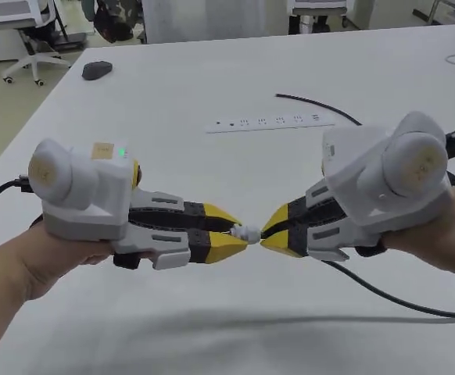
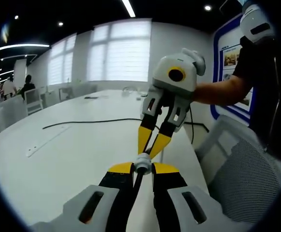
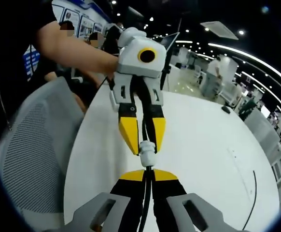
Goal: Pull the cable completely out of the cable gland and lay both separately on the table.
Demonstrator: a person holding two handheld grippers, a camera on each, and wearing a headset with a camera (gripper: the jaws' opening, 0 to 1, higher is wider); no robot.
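Grip looks right: left gripper (image 1: 234, 234) is clamped on the small white plastic cable gland (image 1: 248, 233), held over the white table (image 1: 212, 312). The right gripper (image 1: 269, 232) sits tip-to-tip with it, pinched on the thin black cable (image 3: 148, 191) right at the gland's mouth. Pull the hands straight apart along the gland axis with no sideways bend, and regrip closer if the cable slips.

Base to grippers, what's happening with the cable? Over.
Left gripper shut on cable gland. Right gripper shut on cable, tip to tip. Cable not yet out. Power strip lies beyond, not in the way.
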